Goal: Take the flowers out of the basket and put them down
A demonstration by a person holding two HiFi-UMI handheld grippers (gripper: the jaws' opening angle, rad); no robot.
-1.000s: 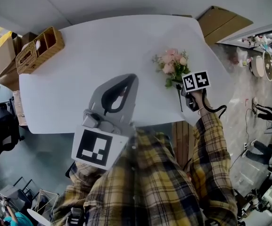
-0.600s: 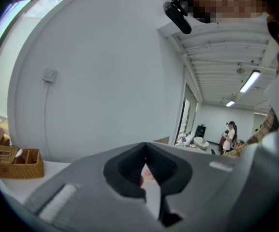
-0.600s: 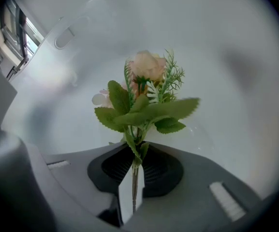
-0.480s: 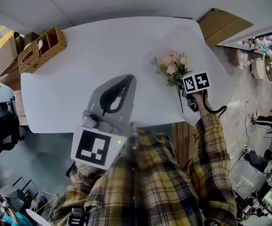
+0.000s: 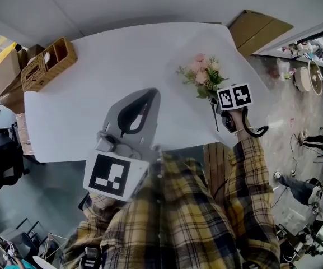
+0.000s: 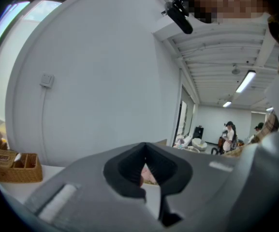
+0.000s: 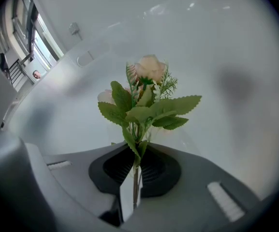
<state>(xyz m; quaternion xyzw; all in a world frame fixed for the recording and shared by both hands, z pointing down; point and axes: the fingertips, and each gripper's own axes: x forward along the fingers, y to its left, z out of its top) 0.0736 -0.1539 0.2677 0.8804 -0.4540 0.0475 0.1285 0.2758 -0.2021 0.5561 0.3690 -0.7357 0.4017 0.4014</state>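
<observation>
Flowers (image 5: 201, 74) were located at the right side of the table (image 5: 116, 49), well apart from the basket (image 5: 46, 63) at the far left corner, so removal from the basket was judged complete. Right gripper (image 7: 135, 163) held the bunch by its lower stem. Its jaws were closing, with the thin stem between the pads and the blooms and leaves projecting forward beyond them. A grip low on the stem kept the pads off the petals. Whether the blooms touched the tabletop could not be determined. Left gripper (image 5: 148, 96) was positioned over the middle of the table with its jaws together and nothing between them. It took no part in the hold, probably because one light bunch required only one grip.
</observation>
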